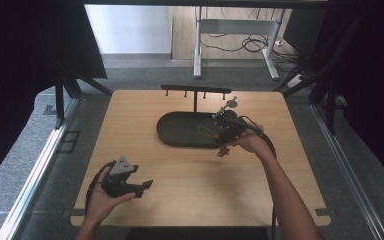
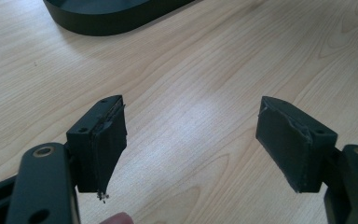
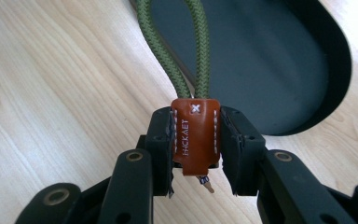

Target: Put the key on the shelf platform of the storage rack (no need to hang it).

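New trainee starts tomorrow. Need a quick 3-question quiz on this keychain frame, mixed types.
1. True or false: the right gripper is shut on the brown leather tab.
2. What colour is the cord loop rising from that tab? A red, B green, C white.
3. How do the jaws of the left gripper stand, and is anything between them?

Key:
1. True.
2. B.
3. Wide apart, with nothing between them; bare wooden table shows in the gap. The black oval tray lies farther off.
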A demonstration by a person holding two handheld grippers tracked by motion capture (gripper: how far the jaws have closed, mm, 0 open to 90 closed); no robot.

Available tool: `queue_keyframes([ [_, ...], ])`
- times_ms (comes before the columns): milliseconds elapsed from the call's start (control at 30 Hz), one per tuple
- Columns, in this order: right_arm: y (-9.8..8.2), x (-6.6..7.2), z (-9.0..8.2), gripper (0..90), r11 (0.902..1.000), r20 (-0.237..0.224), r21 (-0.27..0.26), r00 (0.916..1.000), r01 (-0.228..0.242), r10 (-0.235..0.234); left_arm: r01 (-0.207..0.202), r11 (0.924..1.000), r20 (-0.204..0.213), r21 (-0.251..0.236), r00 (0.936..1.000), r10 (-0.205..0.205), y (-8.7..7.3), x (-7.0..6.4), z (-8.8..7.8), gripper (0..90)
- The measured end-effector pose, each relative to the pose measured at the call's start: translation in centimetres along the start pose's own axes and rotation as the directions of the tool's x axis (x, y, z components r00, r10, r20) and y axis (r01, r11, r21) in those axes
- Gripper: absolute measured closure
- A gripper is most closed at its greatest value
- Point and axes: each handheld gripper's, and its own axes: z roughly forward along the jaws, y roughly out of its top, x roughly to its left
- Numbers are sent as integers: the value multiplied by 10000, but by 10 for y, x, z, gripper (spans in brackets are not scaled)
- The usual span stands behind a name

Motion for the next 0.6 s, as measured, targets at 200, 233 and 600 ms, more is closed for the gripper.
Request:
queue_keyframes([
  [200, 5, -7, -3, 667, 9999, 87, -93, 9999, -118, 119, 25, 10000, 9, -30, 10000, -25, 0, 0, 0, 247],
  [233, 6, -7, -3, 667, 9999, 120, -64, 9999, -114, 115, 1, 10000, 9, -5, 10000, -1, 0, 0, 0, 247],
  [600, 20, -12, -2, 667, 10000, 206, 79, 9998, -22, 21, 15, 10000, -1, -25, 10000, -15, 0, 0, -1, 248],
])
